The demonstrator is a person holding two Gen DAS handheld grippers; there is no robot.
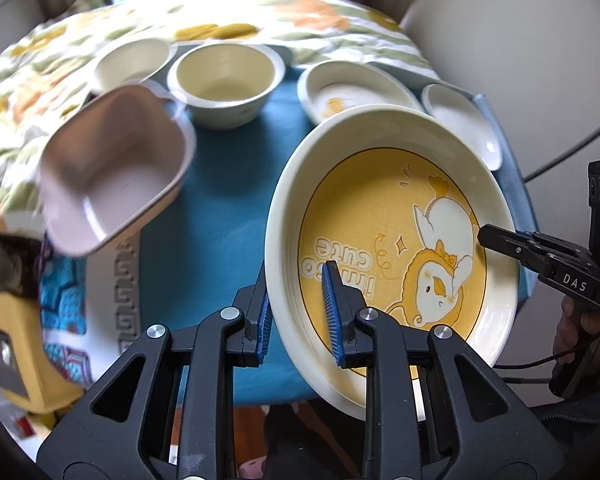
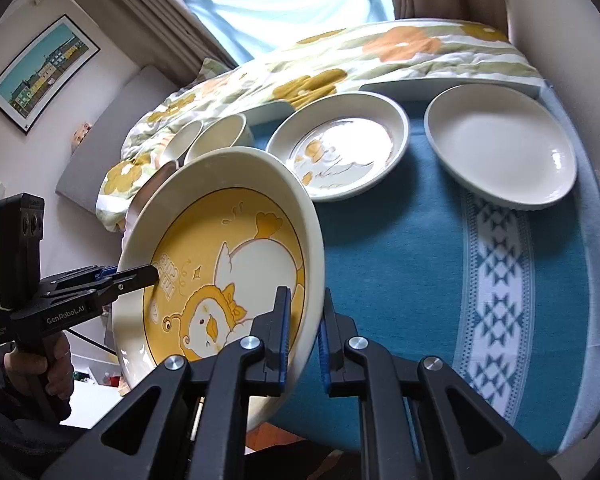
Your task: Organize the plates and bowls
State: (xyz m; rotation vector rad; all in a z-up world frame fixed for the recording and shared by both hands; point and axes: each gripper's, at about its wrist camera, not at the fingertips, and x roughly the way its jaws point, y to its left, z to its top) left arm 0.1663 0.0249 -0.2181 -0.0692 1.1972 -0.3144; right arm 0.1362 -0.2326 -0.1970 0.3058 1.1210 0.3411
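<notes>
Risk: both grippers, left gripper [image 1: 298, 312] and right gripper [image 2: 305, 336], clench the tilted cream-rimmed yellow cartoon ceramic plate [image 1: 384, 240]; at centre frame, it may slip onto the blue tablecloth [image 2: 400, 240].

Cream plate with yellow duck print [image 1: 384, 216] sits between both jaws; beyond them, two cream bowls [image 1: 224, 80] left, two cream plates [image 2: 340, 144] right on the tabletop [image 2: 412, 240].

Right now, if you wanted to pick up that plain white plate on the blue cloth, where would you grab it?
Take the plain white plate by its raised rim, at the edge nearest the camera, one finger over the lip and one under. It lies flat and shallow on the blue cloth, so only the rim offers a hold. That near side is open; the duck plate on the cloth sits close on its left.
</notes>
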